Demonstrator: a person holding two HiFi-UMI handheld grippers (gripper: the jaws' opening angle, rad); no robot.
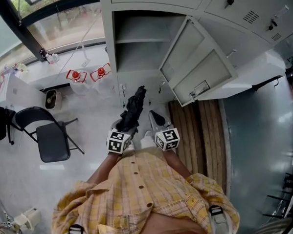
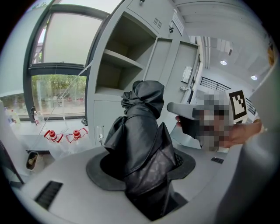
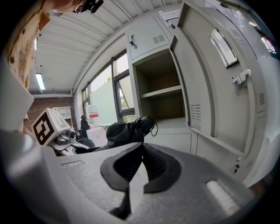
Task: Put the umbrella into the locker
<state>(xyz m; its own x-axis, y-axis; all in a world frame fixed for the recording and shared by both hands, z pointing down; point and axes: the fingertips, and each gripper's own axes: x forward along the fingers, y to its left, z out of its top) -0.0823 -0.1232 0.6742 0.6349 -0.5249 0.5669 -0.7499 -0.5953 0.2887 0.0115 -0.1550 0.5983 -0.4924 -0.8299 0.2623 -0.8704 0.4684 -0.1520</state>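
Your left gripper (image 2: pixel 142 173) is clenched on the umbrella (image 2: pixel 141 140), a folded black one. In the left gripper view its crumpled fabric fills the space between the two jaws and rises out of them toward 12 o'clock, and its bunched top stands in front of the open locker (image 1: pixel 110 47). In the head view the umbrella runs from that gripper toward 12 o'clock. Its far end is near the foot of the open compartment but outside it.

Your right gripper (image 3: pixel 140 166) is clamped shut on nothing, and its dark pads meet along a single seam. From there the umbrella lies at about 11 o'clock, beyond the jaws and apart from them, with your left gripper's marker cube farther off at 9 o'clock.

The locker compartment sits at 12 o'clock in the head view, with a shelf (image 1: pixel 141 40) across its upper part. Its door (image 1: pixel 199 67) is swung out toward 2 o'clock. A black folding chair (image 1: pixel 50 137) stands on the floor at about 9 o'clock, well apart from both grippers.
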